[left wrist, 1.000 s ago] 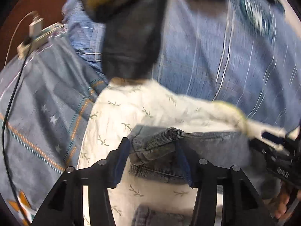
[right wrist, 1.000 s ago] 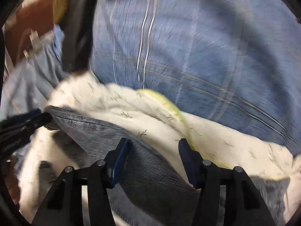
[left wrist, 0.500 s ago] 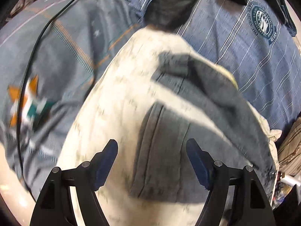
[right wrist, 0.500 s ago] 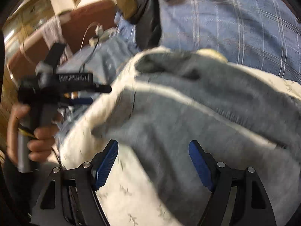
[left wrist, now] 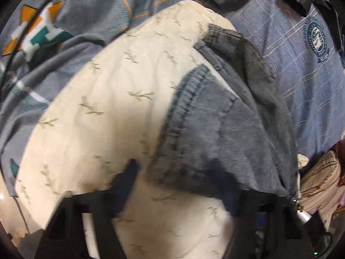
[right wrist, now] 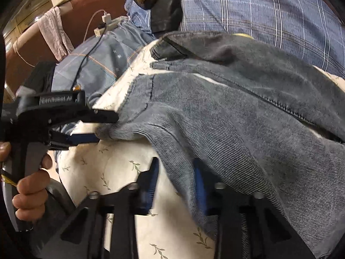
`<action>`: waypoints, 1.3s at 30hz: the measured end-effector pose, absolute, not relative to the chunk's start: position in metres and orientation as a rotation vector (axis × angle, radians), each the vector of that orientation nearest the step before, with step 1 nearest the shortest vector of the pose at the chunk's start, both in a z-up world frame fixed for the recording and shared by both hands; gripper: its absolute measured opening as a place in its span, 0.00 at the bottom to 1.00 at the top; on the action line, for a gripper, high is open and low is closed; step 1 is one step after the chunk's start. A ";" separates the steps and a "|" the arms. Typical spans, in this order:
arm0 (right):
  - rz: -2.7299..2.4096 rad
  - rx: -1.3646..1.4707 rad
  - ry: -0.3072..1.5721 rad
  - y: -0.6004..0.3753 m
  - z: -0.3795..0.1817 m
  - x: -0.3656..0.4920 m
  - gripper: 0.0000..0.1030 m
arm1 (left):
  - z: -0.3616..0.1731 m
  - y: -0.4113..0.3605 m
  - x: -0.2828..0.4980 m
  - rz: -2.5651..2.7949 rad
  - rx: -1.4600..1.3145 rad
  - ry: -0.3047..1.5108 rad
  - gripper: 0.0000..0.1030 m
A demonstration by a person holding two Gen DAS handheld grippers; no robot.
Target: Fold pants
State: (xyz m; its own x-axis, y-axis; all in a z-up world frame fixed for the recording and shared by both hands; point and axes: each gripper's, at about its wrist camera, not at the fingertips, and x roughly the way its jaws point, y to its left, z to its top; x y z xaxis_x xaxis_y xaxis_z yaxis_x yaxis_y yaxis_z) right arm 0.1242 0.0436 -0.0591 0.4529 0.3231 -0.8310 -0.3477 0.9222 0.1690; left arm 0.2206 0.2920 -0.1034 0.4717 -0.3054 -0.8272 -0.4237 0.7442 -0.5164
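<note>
Grey-blue denim pants (left wrist: 215, 129) lie spread over a cream leaf-print cushion (left wrist: 103, 108). My left gripper (left wrist: 183, 179) is closing around the near edge of the denim. One finger (left wrist: 129, 177) rests on the cream cloth and the other is hidden under the fabric. In the right wrist view the left gripper (right wrist: 105, 128) has a bunched corner of the pants (right wrist: 237, 108) between its jaws. The right gripper (right wrist: 175, 172) is also closing, with the denim's edge between its blue pads (right wrist: 152, 181) and a strip of cream cloth showing beside the left pad.
A blue plaid bedspread (left wrist: 301, 75) lies beyond the cushion, and a grey blanket with an orange star logo (left wrist: 64, 10) lies to the left. A black jacket (right wrist: 166, 10), a charger cable (right wrist: 86, 51) and a brown headboard (right wrist: 86, 6) are at the back. A hand (right wrist: 30, 190) holds the left gripper.
A second ago both grippers held the pants raised. They let go, the pants now lie on the cushion, and both grippers have dropped to the near edge with jaws narrowing from wide.
</note>
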 end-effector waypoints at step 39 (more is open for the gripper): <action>0.474 0.024 0.996 0.034 0.005 0.232 0.63 | -0.011 0.309 0.295 0.087 -0.764 0.868 0.53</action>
State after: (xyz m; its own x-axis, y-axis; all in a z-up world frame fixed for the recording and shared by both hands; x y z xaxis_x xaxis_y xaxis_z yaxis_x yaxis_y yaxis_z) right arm 0.2321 0.0344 0.0049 0.4506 0.3942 -0.8010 -0.3730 0.8983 0.2323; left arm 0.2949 0.3086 -0.0112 0.6602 -0.2274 -0.7159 -0.3649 0.7360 -0.5703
